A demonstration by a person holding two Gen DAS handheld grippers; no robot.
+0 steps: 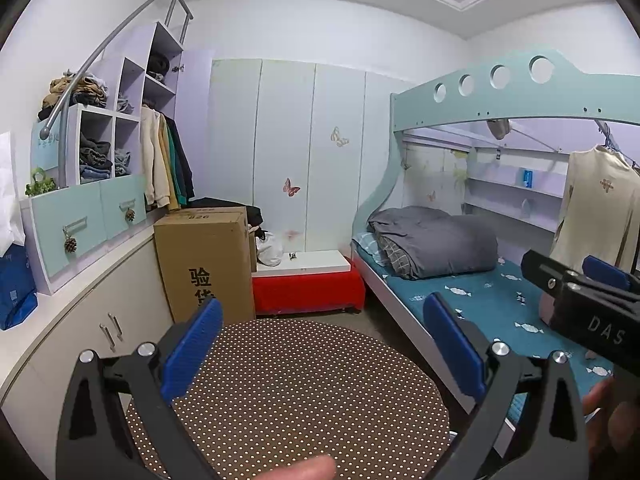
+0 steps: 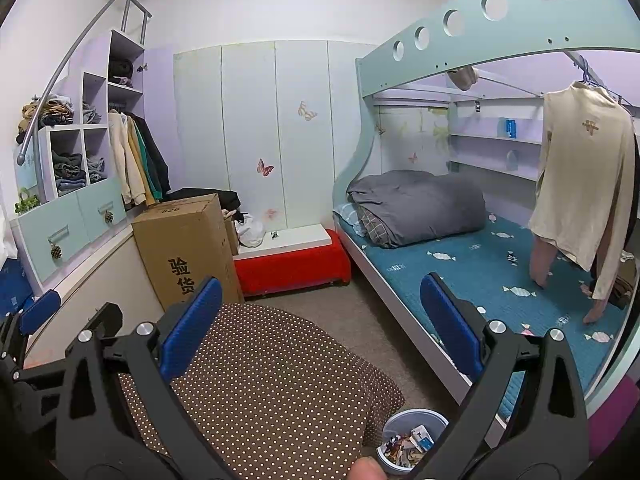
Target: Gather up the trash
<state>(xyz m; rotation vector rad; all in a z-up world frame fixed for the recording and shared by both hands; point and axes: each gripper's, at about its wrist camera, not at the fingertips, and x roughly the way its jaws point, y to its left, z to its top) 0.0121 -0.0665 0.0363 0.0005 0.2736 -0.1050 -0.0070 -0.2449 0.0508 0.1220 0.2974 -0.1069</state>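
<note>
A small round bin (image 2: pixel 414 438) holding paper scraps and wrappers is sitting on the floor, wedged between the round counter (image 2: pixel 256 392) with its brown polka-dot cloth and the lower bunk bed (image 2: pixel 460 276); only the right wrist view is showing it. The right tool (image 2: pixel 320 320) is hovering over the counter's near edge with its blue fingers (image 2: pixel 192 324) spread wide and nothing between them. The left tool (image 1: pixel 322 342) is likewise gaping wide and empty above the same counter, and the right tool is showing at the right edge of its view. A folded grey duvet (image 2: pixel 416 206) is lying at the bed's far end. A cream top (image 2: pixel 580 192) is hanging over the blue sheet. Beyond the counter a cardboard box (image 2: pixel 188 248) is standing beside a red bench (image 2: pixel 292 266).
</note>
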